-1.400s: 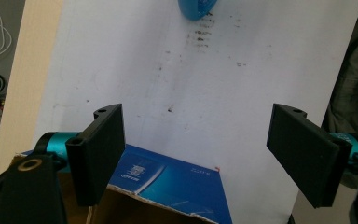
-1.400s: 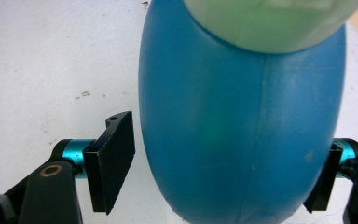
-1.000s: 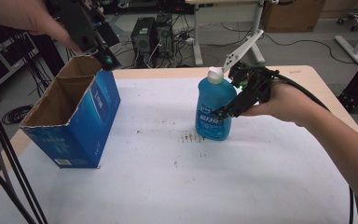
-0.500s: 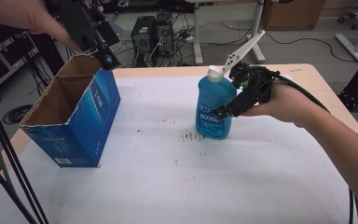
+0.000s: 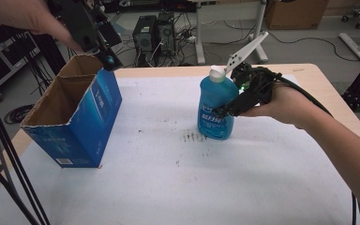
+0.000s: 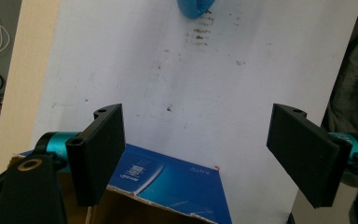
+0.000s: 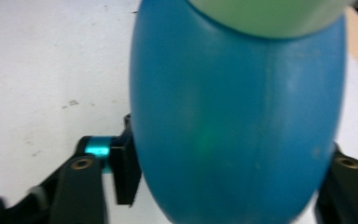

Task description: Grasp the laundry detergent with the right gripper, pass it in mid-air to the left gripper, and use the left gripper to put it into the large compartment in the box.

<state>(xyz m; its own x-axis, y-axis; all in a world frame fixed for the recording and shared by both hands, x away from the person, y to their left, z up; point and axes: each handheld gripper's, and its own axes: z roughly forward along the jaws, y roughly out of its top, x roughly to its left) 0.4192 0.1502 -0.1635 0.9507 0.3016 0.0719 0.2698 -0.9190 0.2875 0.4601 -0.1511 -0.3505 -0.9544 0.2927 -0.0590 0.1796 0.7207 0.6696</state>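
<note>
A blue bottle (image 5: 213,96) with a white cap stands upright at mid-table on the white sheet (image 5: 168,187). My right gripper (image 5: 225,111) comes in from the right. Its jaws have just been closing and now press on the bottle's (image 7: 237,116) two sides. An open blue cardboard box (image 5: 82,126) stands at the left. My left gripper (image 5: 104,55) hovers above the box's far corner, open with nothing between its jaws (image 6: 198,140). Below them lie the box's rim (image 6: 168,179) and, farther off, the bottle's base (image 6: 193,7).
Dark smudges (image 5: 192,137) mark the sheet beside the bottle. The wooden table edge (image 5: 309,70) runs along the far side, with computer towers (image 5: 157,33) on the floor behind. Black tripod legs (image 5: 0,159) stand off the table's left edge.
The right gripper's jaws have drawn in against the bottle. Both hands, the bottle and the box have kept their places.
</note>
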